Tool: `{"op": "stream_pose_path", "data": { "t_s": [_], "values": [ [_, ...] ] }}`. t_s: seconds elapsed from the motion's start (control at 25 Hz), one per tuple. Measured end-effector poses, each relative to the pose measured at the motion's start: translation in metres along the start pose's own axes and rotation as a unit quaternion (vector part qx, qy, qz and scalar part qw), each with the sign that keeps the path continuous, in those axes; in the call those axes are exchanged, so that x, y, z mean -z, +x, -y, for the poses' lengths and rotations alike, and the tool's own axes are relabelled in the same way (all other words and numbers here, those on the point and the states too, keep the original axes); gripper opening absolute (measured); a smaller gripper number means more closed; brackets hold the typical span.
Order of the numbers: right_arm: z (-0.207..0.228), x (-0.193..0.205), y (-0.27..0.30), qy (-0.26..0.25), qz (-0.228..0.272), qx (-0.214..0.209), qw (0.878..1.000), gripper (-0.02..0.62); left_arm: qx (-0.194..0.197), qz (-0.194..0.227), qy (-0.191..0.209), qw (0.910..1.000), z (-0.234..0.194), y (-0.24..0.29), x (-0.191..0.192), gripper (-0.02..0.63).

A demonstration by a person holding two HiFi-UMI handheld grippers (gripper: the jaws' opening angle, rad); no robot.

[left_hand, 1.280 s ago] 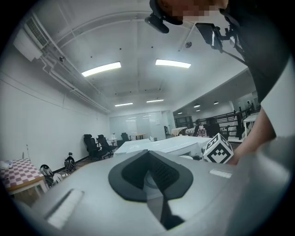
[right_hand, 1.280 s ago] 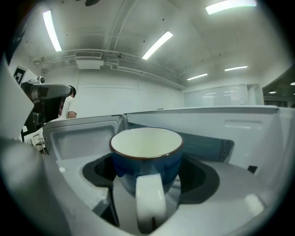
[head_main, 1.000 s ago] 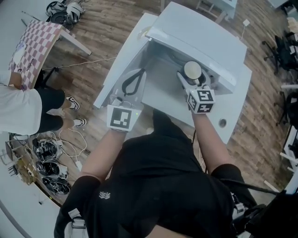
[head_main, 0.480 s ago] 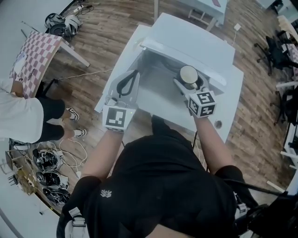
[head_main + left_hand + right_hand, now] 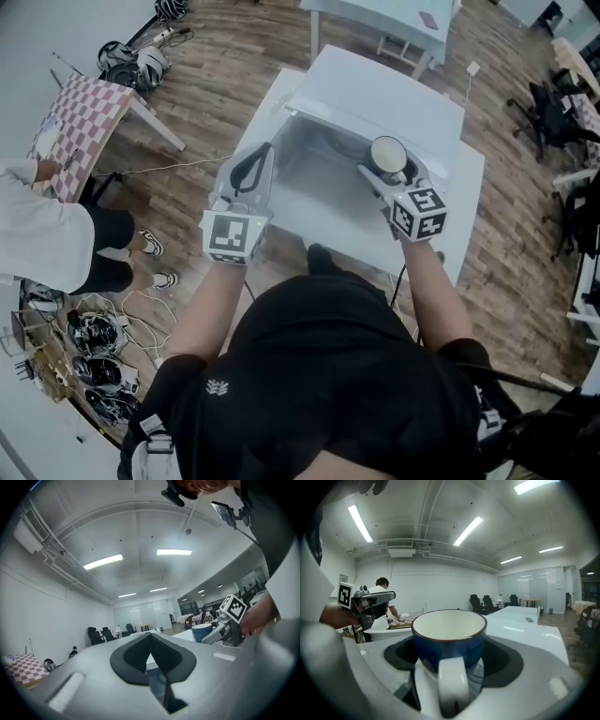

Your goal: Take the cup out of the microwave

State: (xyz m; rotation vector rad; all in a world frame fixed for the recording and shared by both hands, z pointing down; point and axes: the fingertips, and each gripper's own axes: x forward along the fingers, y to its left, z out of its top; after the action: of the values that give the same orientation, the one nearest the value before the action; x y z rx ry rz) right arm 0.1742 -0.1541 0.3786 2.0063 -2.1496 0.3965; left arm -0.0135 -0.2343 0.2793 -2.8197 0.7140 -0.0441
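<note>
A white microwave [image 5: 380,94] stands open on a white table [image 5: 461,211], its door [image 5: 246,131] swung out to the left. My right gripper [image 5: 386,171] is shut on the cup [image 5: 386,153], held at the right front of the cavity [image 5: 314,183], level with the microwave's top. The cup [image 5: 449,637] is blue with a white inside and a white handle facing the camera, sitting between the right gripper's [image 5: 449,645] jaws. My left gripper [image 5: 249,171] lies along the door edge, jaws shut tip to tip with nothing seen between them. In the left gripper view the cup [image 5: 202,632] shows at the right.
A person in a white shirt [image 5: 37,234] stands at the left by a checkered table [image 5: 80,103]. Cables and gear [image 5: 94,347] lie on the wooden floor. Another white table [image 5: 384,17] is behind the microwave, and office chairs [image 5: 553,103] stand at the right.
My right gripper has lifted the cup slightly up and to the right, out of the cavity. The left gripper stays by the door. The head camera has shifted.
</note>
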Motion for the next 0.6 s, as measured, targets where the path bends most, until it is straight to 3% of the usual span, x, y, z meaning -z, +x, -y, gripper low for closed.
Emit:
{"op": "stream_pose_path", "data": {
  "t_s": [0.6],
  "values": [
    [0.007, -0.058, -0.019, 0.002, 0.019, 0.010, 1.000, 0.394, 0.004, 0.008, 0.030, 0.9995, -0.022, 0.005, -0.038, 0.006]
  ]
}}
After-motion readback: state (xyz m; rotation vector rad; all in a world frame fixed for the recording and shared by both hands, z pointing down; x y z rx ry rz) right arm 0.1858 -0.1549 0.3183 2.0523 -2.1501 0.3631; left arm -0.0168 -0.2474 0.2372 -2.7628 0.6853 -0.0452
